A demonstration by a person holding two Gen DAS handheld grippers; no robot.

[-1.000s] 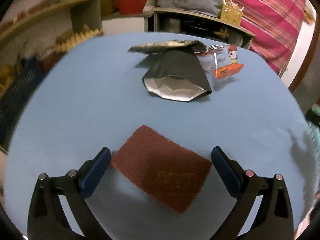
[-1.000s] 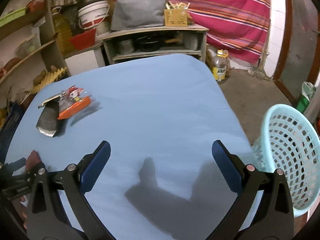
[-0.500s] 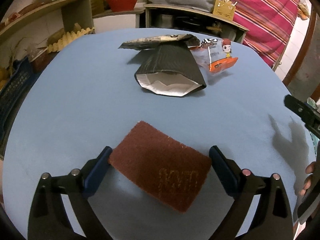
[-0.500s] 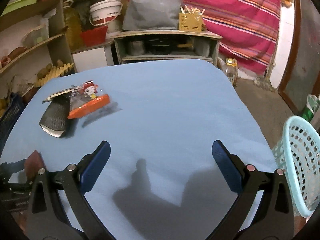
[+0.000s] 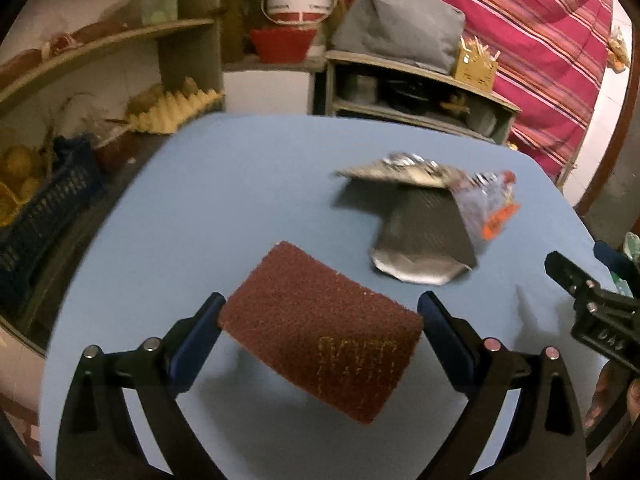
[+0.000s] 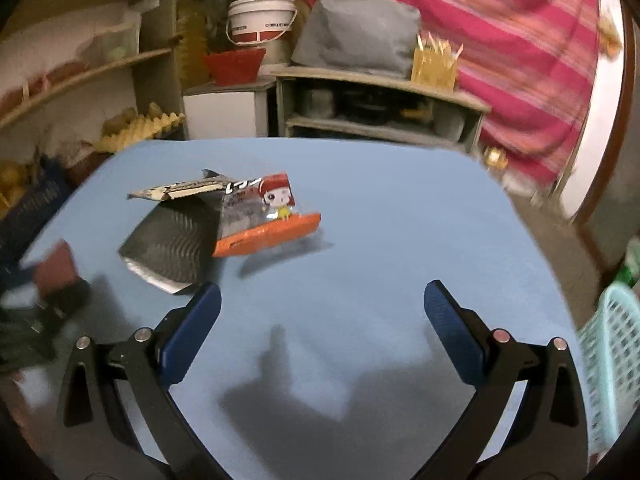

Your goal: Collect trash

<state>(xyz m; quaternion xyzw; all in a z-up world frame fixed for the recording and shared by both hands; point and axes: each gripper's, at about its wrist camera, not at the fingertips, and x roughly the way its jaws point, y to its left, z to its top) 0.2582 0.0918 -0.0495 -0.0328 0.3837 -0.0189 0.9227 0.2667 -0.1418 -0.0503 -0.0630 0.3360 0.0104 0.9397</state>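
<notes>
Right, left gripper (image 5: 320,320) is clamped on the pad (image 5: 320,332): both fingers (image 5: 200,332) press its short ends, long axis running straight across the gap. It hangs tilted, far corner up, with its shadow on the cloth (image 5: 224,184) below, so I read it as lifted clear. A second ago the pad lay flat on the cloth between wider jaws; they closed onto it and it has come off the surface since.

Right gripper (image 6: 322,308) has fingers wide apart, nothing between them. Wrappers (image 6: 224,220) lie ahead and left of its fingertips, near the left finger but not touching; the orange one's long edge runs roughly crosswise. They sat further away a second ago, so this hand has closed in on them. It's the nearer one for that pile.

Basket (image 6: 616,360) is off the right finger's outer side, beyond the table edge. Pad likely goes that way next.
</notes>
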